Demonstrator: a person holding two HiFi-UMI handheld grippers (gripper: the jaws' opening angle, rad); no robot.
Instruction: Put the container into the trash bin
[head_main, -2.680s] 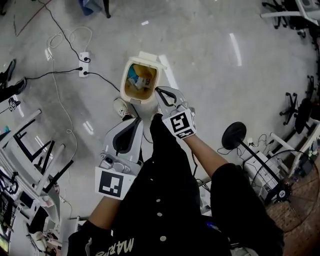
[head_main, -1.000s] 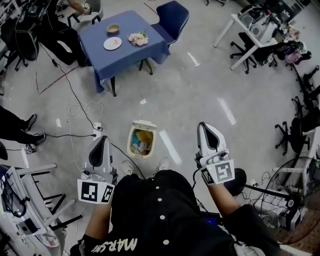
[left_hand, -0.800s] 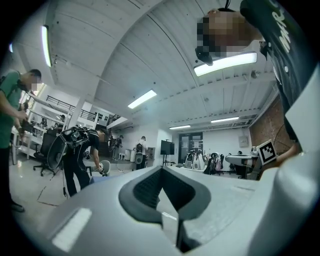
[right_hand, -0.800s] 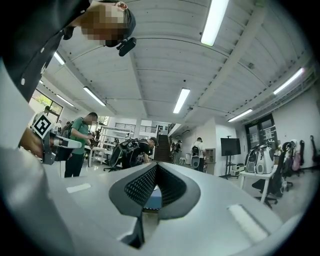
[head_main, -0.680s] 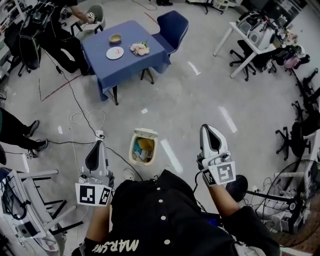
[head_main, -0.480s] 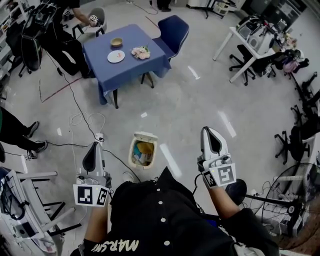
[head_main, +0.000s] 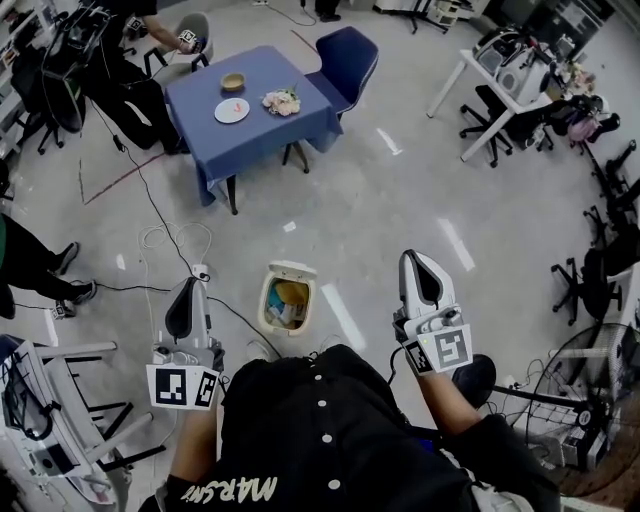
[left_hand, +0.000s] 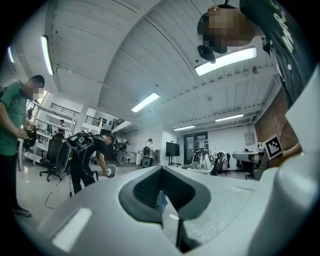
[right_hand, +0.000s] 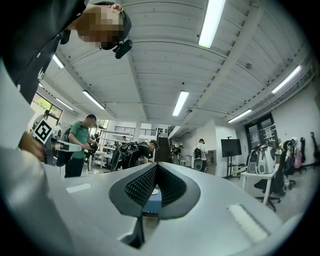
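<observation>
The cream trash bin (head_main: 270, 318) stands on the floor just ahead of the person's feet, lid flipped back. Inside it lie several items, a tan one and a blue-white one (head_main: 290, 294); which is the container I cannot tell. My left gripper (head_main: 188, 284) is held level to the left of the bin, jaws together and empty. My right gripper (head_main: 413, 257) is held level to the bin's right, shut with nothing in it. In the left gripper view the left gripper (left_hand: 161, 172) points out across the room, and in the right gripper view so does the right gripper (right_hand: 156, 167).
A blue-clothed table (head_main: 250, 130) with a plate, a bowl and flowers stands farther ahead, with a blue chair (head_main: 347, 52) beside it. Cables and a power strip (head_main: 198, 271) lie left of the bin. People stand at the left, office chairs and desks at the right.
Earlier both grippers hovered right at the bin's mouth; now they are drawn back and apart on either side of the body. Over the last second the left gripper shifted slightly.
</observation>
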